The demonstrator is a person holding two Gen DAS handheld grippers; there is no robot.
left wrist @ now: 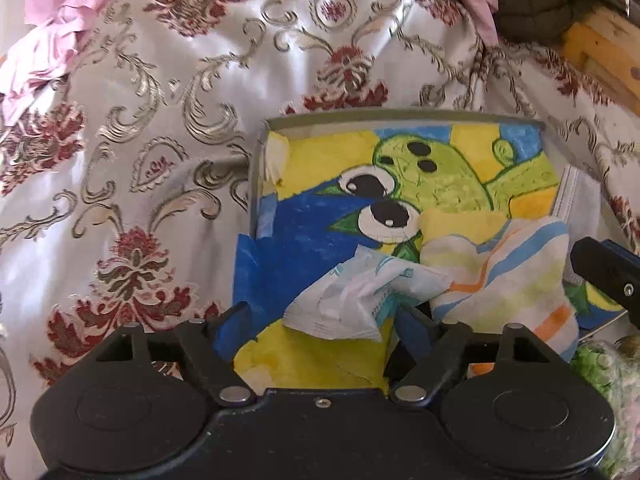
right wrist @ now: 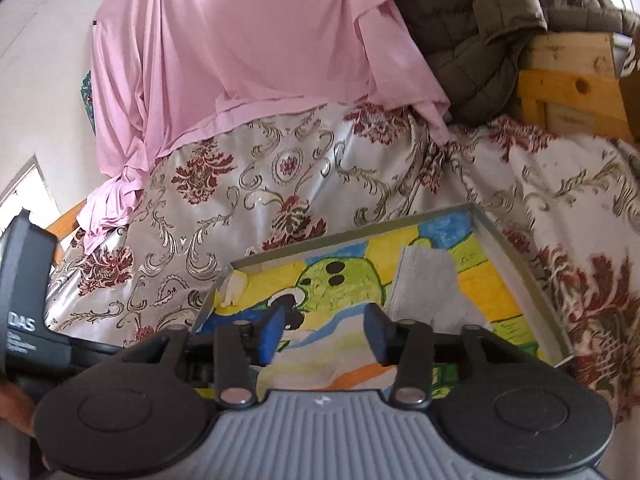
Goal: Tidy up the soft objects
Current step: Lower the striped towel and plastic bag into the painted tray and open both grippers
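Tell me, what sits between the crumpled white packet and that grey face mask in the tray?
The striped cloth lies between the white packet and the grey face mask, seen best in the left wrist view. All rest in the painted tray.

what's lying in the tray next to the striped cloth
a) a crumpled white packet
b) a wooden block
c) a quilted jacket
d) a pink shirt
a: the crumpled white packet lies on the tray drawing, touching the striped cloth.
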